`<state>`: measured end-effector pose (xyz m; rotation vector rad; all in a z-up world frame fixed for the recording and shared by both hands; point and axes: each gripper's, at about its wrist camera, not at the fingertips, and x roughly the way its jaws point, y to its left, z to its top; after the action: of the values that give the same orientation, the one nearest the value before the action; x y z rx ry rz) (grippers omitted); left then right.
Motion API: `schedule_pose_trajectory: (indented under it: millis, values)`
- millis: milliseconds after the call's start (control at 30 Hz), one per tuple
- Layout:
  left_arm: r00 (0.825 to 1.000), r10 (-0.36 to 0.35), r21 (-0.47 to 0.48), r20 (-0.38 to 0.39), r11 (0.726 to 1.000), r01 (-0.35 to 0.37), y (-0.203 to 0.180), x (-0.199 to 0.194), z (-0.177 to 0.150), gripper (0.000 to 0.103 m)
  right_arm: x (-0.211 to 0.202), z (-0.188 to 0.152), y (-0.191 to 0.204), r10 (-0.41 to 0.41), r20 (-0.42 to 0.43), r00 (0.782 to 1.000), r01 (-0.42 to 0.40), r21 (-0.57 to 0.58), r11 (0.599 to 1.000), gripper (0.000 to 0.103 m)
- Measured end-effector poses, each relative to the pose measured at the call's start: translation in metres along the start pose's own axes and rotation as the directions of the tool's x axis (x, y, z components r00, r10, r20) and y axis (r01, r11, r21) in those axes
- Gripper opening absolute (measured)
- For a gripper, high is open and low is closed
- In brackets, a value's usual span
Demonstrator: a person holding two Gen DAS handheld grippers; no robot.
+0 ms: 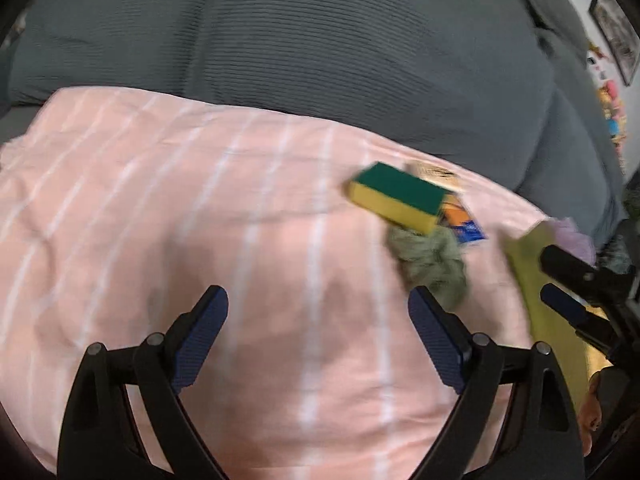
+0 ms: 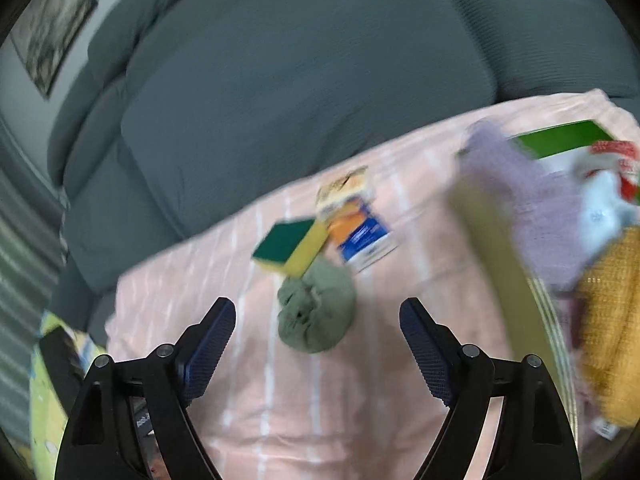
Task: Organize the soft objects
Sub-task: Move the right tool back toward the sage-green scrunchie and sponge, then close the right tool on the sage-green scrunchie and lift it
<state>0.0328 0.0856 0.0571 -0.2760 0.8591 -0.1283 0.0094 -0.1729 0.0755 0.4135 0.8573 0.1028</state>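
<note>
Well, sock ball: the green-grey rolled sock ball (image 2: 318, 312) lies on the pink striped blanket (image 2: 360, 400), just ahead of the right tool (image 2: 318, 336) and between the lines of its fingers, so it looks like the next pick.
Sponge: the yellow sponge (image 2: 290, 250) with the dark green top leans against the far side of the sock ball, touching it; lifting the ball would probably tip it.
Packets: an orange-and-blue packet (image 2: 362, 236) and a paler one (image 2: 344, 186) lie flat just beyond the sponge; they look stiff, not soft, which may be why they are left out.
Bin: a yellow-green bin (image 2: 504, 248) stands at the right, already holding a lilac cloth (image 2: 520, 200), a mustard knit (image 2: 612, 320) and other bits; I judge it the collecting place.
Right tool: spread wide, holding nothing.
Left tool: the left tool (image 1: 318, 336) is also spread wide and empty, over bare blanket, with the sock ball (image 1: 430, 264) just off its right finger.
Edges: the bin wall rises close beside the right tool's right finger, so any carry must lift over that rim.
Open room: wide bare blanket to the left; grey sofa cushions (image 1: 280, 40) close off the back.
Blur: both views are smeared, so fine contact is hard to tell.
</note>
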Motion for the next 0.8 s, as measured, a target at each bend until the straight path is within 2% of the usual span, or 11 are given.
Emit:
schedule_pose_trajectory:
  millis: [167,233,333,467,533,600,633,700,800]
  values:
    - [0.990,0.135,-0.014,0.035,0.991,-0.135,0.015,0.004,0.005,0.091,0.058,0.000,0.029,-0.067,-0.115,0.991,0.056,-0.095,0.994,0.085]
    - [0.989,0.144,-0.034,0.025,0.989,-0.143,0.020,0.005,0.006,0.091,0.079,0.001,0.040,-0.081,-0.151,0.985,0.056,-0.160,0.986,0.085]
    - [0.992,0.128,-0.050,0.021,0.991,-0.127,0.025,0.003,0.007,0.091,0.102,-0.006,0.042,-0.146,-0.184,0.972,0.110,-0.192,0.975,0.085]
    - [0.992,0.125,-0.054,0.024,0.991,-0.123,0.026,0.000,0.008,0.091,0.110,-0.011,0.038,-0.228,-0.147,0.963,0.197,-0.200,0.960,0.083]
    - [0.994,0.112,-0.059,0.016,0.992,-0.111,0.027,0.000,0.009,0.091,0.109,-0.011,0.039,-0.253,-0.151,0.955,0.221,-0.202,0.954,0.069]
    - [0.994,0.108,-0.065,0.014,0.992,-0.107,0.027,-0.001,0.009,0.091,0.106,-0.010,0.036,-0.254,-0.140,0.957,0.227,-0.185,0.956,0.037]
    - [0.994,0.107,-0.067,0.015,0.992,-0.106,0.027,-0.002,0.009,0.091,0.103,-0.011,0.034,-0.214,-0.160,0.964,0.188,-0.165,0.968,0.032]
    - [0.995,0.101,-0.073,0.017,0.992,-0.099,0.029,-0.004,0.009,0.091,0.093,-0.013,0.036,-0.186,-0.190,0.964,0.158,-0.150,0.976,0.027]
    - [0.997,0.075,-0.083,0.007,0.994,-0.074,0.030,-0.005,0.008,0.091,0.077,-0.021,0.049,-0.124,-0.217,0.968,0.092,-0.149,0.984,0.026]
